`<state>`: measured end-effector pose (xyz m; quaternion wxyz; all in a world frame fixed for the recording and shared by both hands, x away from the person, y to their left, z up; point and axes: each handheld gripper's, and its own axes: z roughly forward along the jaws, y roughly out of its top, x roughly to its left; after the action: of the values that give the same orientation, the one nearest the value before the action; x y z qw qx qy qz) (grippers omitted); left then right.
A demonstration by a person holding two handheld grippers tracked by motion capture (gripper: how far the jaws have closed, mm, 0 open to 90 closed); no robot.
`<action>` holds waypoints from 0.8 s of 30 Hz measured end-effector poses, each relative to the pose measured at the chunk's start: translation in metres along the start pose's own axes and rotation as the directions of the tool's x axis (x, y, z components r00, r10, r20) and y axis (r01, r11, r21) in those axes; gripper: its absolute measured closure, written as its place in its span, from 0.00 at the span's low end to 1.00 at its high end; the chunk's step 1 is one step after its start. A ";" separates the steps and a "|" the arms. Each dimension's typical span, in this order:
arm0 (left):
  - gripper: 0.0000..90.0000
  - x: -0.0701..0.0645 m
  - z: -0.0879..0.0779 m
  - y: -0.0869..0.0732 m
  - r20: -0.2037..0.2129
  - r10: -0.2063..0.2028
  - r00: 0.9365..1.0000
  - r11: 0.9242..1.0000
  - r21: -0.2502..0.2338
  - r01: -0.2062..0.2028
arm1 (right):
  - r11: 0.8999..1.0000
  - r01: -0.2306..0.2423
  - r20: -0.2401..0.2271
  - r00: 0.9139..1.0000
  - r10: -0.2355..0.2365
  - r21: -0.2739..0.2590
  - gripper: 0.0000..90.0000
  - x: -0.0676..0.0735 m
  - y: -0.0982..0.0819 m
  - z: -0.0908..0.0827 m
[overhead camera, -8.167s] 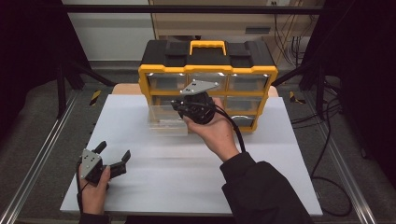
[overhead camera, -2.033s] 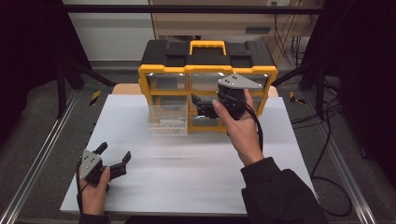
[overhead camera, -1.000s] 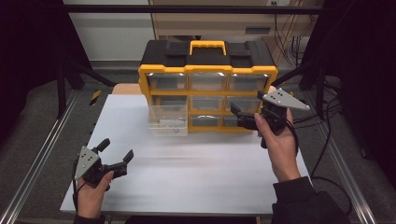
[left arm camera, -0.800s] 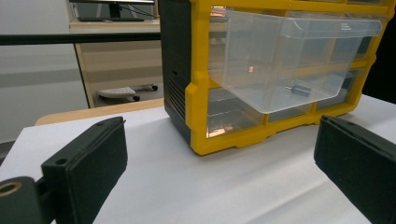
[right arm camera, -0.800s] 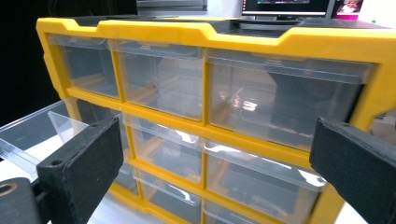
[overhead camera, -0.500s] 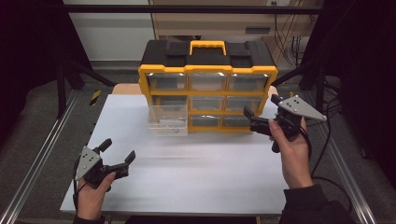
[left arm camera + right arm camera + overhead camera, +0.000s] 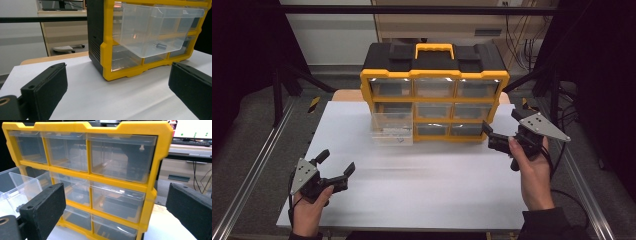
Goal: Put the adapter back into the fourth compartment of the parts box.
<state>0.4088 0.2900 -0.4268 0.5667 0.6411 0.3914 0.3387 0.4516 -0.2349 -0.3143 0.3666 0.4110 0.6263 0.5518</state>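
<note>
At the far middle of the table [image 7: 422, 200] stands the yellow organizer [image 7: 434, 95], and its middle-left drawer [image 7: 393, 129] is pulled out toward the near side, with a few small parts lying on its floor. This drawer seems to be the thing in work. The right gripper [image 7: 502, 131] is held just off the organizer's lower right corner, near it but not touching, with its jaws spread wide and nothing between them. In the right gripper view the jaws frame the right columns of closed drawers, and the open drawer [image 7: 20, 187] lies off to the left edge. So from this gripper the drawer lies to the left, across the whole front of the organizer.

The left gripper [image 7: 333, 167] is at the near left of the table, well apart from the organizer, also spread and empty. From it the drawer lies far and to the right; in the left gripper view the drawer [image 7: 155, 27] is high and right of centre. The drawer's long axis runs near to far, the same way it slides, so closing it would need a push toward the far side on its front wall.

The right hand [image 7: 532, 175] is raised with the forearm coming up from the near edge. The left hand [image 7: 307, 210] is low, close to the near edge. I judge the right gripper is somewhat nearer to the drawer.
</note>
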 end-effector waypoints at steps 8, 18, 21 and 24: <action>0.02 0.002 -0.001 -0.002 0.001 -0.001 1.000 1.000 -0.003 0.001 | 1.000 0.009 0.018 1.000 -0.008 -0.015 0.03 -0.009 -0.008 -0.011; 0.02 0.005 -0.004 -0.004 -0.004 -0.005 1.000 1.000 -0.005 0.005 | 1.000 0.011 0.019 1.000 -0.011 -0.005 0.03 -0.016 -0.025 -0.022; 0.02 0.006 -0.004 -0.004 -0.007 -0.010 1.000 1.000 -0.007 0.010 | 1.000 0.008 0.016 1.000 -0.008 0.001 0.03 -0.017 -0.035 -0.026; 0.02 0.007 -0.005 -0.004 -0.008 -0.005 1.000 1.000 -0.002 0.005 | 1.000 0.010 0.014 1.000 -0.010 0.007 0.03 -0.018 -0.041 -0.029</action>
<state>0.4070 0.2984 -0.4306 0.5664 0.6384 0.3949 0.3403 0.4278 -0.2644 -0.3519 0.3724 0.4131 0.6275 0.5449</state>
